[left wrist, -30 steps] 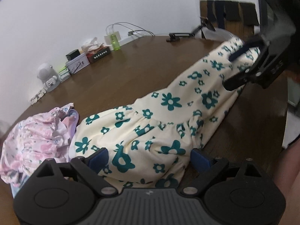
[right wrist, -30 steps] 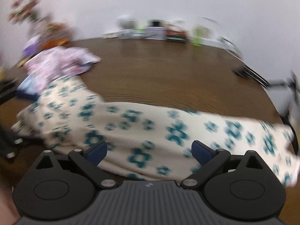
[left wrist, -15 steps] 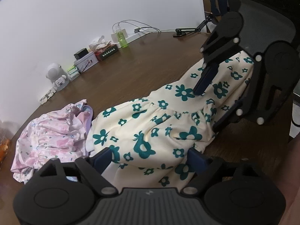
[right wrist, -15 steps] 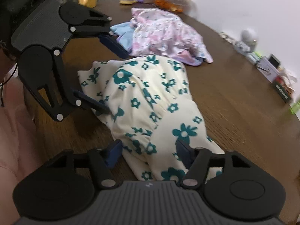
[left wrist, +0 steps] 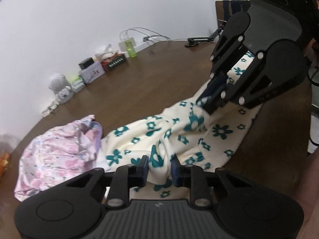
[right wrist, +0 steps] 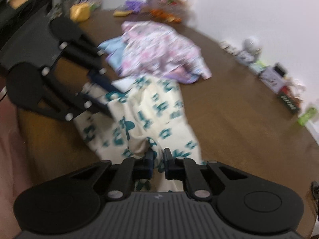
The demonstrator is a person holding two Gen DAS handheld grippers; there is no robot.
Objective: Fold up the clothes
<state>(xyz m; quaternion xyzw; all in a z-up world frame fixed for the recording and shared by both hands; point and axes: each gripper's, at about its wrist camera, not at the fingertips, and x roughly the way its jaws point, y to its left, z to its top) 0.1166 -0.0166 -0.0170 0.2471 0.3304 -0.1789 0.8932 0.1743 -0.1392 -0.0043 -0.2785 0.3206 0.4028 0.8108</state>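
The cream garment with teal flowers [left wrist: 179,131] lies bunched on the brown counter [left wrist: 139,83], beside a pink floral garment [left wrist: 57,155]. Left tongs [left wrist: 159,168] and right tongs [right wrist: 158,160] are both closing, each pinching a fold of the cream cloth

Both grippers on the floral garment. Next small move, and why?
Probably lift both ends and pull apart to spread it. The left gripper and right gripper are closing with bunched cloth between the pads, and the garment lies crumpled on the table, not flat enough to fold.
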